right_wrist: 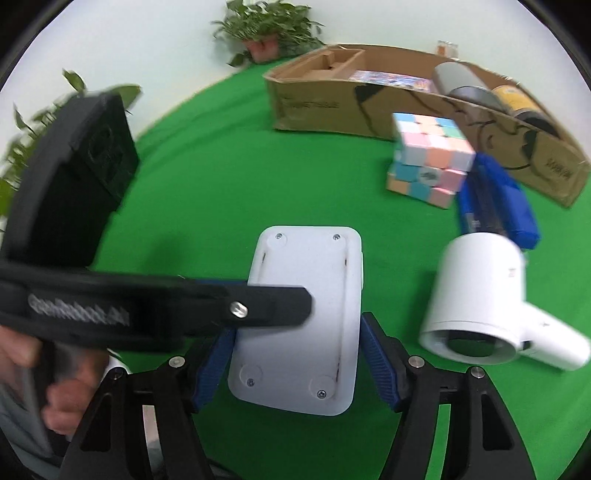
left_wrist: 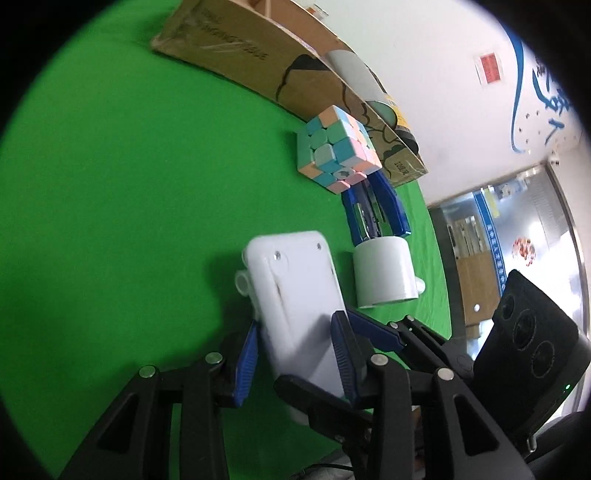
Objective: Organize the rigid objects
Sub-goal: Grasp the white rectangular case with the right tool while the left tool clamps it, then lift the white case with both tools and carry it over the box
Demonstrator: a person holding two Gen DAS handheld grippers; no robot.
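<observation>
**Clerk:** Firstly, position of the task item?

**Inspector:** White device (left_wrist: 295, 295) toward the near edge of the green bench (left_wrist: 110, 184), underside up, four screws and round feet showing. Cannot tell whether resting on the cloth or raised off it.

**Clerk:** Left gripper (left_wrist: 295, 321)?

**Inspector:** Closed to a narrow gap on the white device, blue pads (left_wrist: 247, 362) pressed against its two long sides. Seen from the right wrist, one black finger lying across the device's upper left part. Hand (right_wrist: 55, 387) wrapped around the handle at lower left.

**Clerk:** Right gripper (right_wrist: 298, 326)?

**Inspector:** Roughly half open, straddling the near end of the same device. Pads close to both sides; a thin strip of green visible at the right-hand pad. No grip confirmed.

**Clerk:** Remaining items?

**Inspector:** Hair dryer (right_wrist: 476, 295), white, lying on its side toward the right edge, well clear of the device. Blue stapler (right_wrist: 495, 206) just behind it. Pastel puzzle cube (right_wrist: 428, 158) just beside the stapler. Cardboard box (right_wrist: 317, 99) along the far edge, open-topped, with cylinders (right_wrist: 458, 79) lying in its right end. Potted plant (right_wrist: 266, 33) behind the box.
</observation>
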